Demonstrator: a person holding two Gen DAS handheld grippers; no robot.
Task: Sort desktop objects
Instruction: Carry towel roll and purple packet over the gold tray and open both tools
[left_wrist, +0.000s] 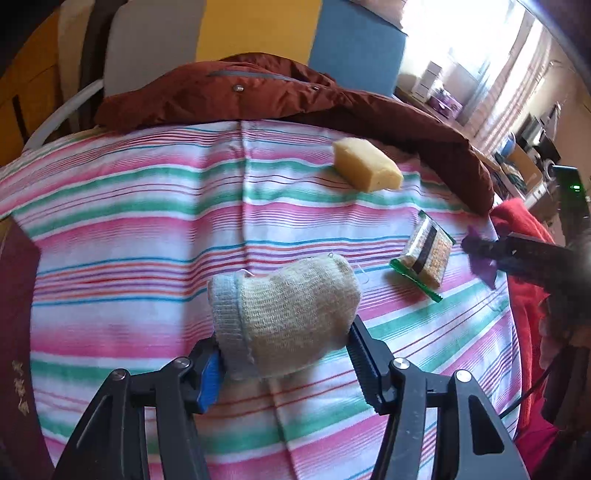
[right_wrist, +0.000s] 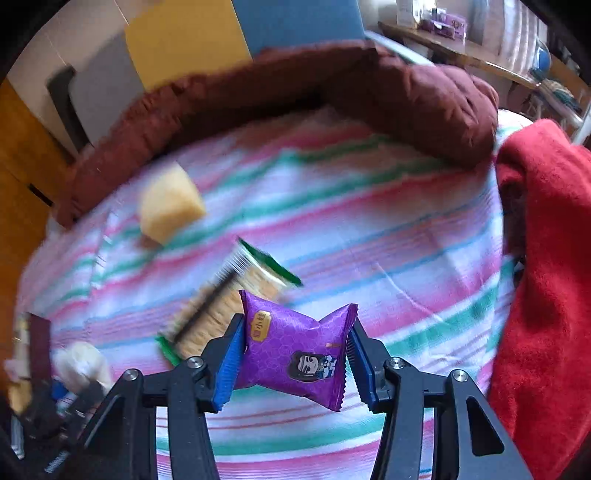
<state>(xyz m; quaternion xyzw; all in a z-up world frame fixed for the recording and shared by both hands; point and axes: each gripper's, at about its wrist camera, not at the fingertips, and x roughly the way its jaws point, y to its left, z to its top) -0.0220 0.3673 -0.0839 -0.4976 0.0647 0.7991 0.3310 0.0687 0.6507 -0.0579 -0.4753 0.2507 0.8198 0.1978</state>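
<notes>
A rolled beige knitted sock (left_wrist: 288, 306) with a grey cuff sits between the pads of my left gripper (left_wrist: 284, 362), which is shut on it above the striped cloth (left_wrist: 147, 221). My right gripper (right_wrist: 293, 365) is shut on a purple snack packet (right_wrist: 295, 350), pinched in at both sides and off the cloth. In the left wrist view that packet (left_wrist: 480, 258) shows at the right edge. A yellow sponge block (left_wrist: 365, 164) (right_wrist: 170, 206) and a green-edged cracker packet (left_wrist: 424, 258) (right_wrist: 229, 302) lie on the cloth. The sock (right_wrist: 81, 363) appears blurred at lower left in the right wrist view.
A maroon jacket (left_wrist: 258, 96) (right_wrist: 424, 99) rings the far edge of the cloth. A red cloth (right_wrist: 546, 258) is heaped along the right side. A dark red book (left_wrist: 14, 332) lies at the left edge. Furniture and shelves stand beyond.
</notes>
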